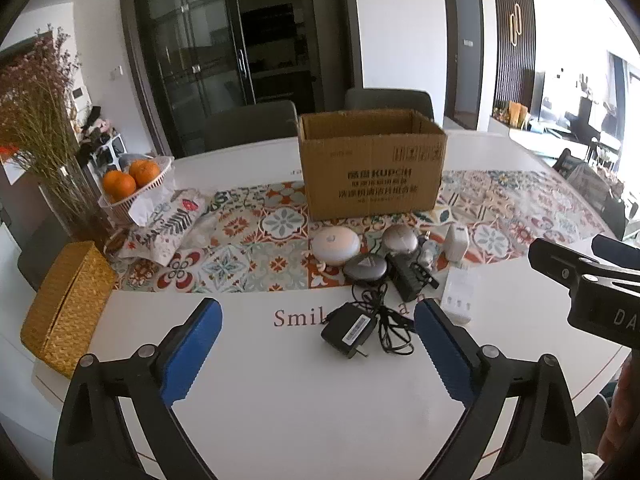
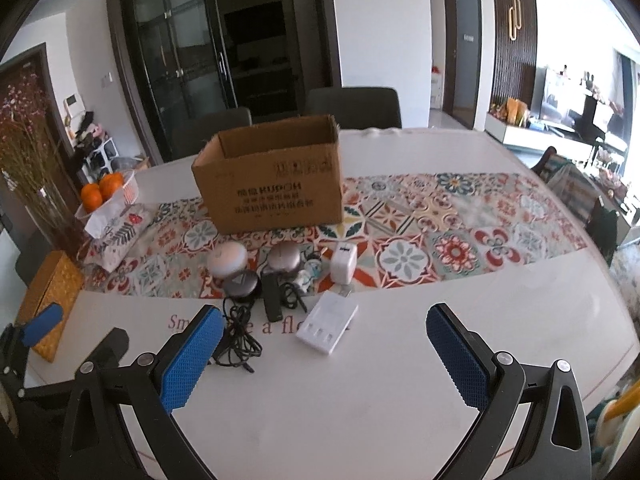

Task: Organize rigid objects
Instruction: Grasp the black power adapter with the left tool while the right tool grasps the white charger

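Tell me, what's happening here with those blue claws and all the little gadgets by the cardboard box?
A person holds a left gripper and a right gripper, both open and empty, above the white table. Nothing is picked up yet. Small gadgets lie in front of the open cardboard box: a black adapter with tangled cord, a white battery charger, a white plug and round cases. The box probably receives them.

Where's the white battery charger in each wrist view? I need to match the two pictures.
Left wrist: white battery charger lies lower right of centre, partly behind the left gripper's right finger.
Right wrist: it lies just below centre, between the open fingers.
Shared landmark: the cardboard box behind it.
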Demonstrator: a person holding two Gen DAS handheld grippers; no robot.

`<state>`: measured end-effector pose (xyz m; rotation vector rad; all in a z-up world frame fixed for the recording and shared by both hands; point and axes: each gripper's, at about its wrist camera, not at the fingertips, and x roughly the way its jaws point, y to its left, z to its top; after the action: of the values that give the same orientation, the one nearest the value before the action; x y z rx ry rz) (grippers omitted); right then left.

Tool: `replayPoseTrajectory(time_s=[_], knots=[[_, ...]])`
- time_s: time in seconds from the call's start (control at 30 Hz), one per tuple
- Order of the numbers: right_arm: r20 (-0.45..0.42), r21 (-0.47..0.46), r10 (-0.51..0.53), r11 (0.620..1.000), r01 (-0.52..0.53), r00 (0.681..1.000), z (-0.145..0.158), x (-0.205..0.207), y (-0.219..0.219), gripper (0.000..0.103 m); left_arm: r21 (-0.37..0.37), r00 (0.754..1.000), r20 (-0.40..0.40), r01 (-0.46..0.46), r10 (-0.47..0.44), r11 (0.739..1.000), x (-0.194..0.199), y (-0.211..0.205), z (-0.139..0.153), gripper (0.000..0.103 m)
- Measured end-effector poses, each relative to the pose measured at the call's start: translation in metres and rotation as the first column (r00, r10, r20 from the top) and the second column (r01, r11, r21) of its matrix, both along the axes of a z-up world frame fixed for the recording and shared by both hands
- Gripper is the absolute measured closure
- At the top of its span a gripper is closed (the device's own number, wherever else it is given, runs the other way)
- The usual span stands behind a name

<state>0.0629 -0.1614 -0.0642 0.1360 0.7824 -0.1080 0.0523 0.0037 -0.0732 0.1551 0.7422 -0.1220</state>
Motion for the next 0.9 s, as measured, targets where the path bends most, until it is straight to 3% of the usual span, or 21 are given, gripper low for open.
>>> replayPoseTrajectory(time_s=[0.37,0.57,0.73,0.9], knots=[[-0.092,0.069,-0.026,0.997,0.033,0.995,-0.043,0.029,0.002,0.0,0.049,0.988,-0.059,0.148,-0.145,0.988,0.031,-0.003,-0.036,0.009],[-0.14,0.082,-0.038,0.995,0.05,0.989,-0.07,0.05,0.007,0.001,0.04,0.974,-0.133,0.193,-0.186,0.98,0.054,0.0,-0.06,0.016],[-0.185,0.091,-0.064,0.992,0.082,0.981,-0.089,0.067,0.005,0.001,-0.015,0.949,-0.211,0.235,-0.233,0.972,0.074,-0.001,-0.077,0.019],[-0.225,0.097,-0.094,0.988,0.118,0.97,-0.103,0.08,-0.001,0.002,-0.014,0.93,-0.253,0.273,-0.267,0.962,0.087,-0.006,-0.091,0.023]])
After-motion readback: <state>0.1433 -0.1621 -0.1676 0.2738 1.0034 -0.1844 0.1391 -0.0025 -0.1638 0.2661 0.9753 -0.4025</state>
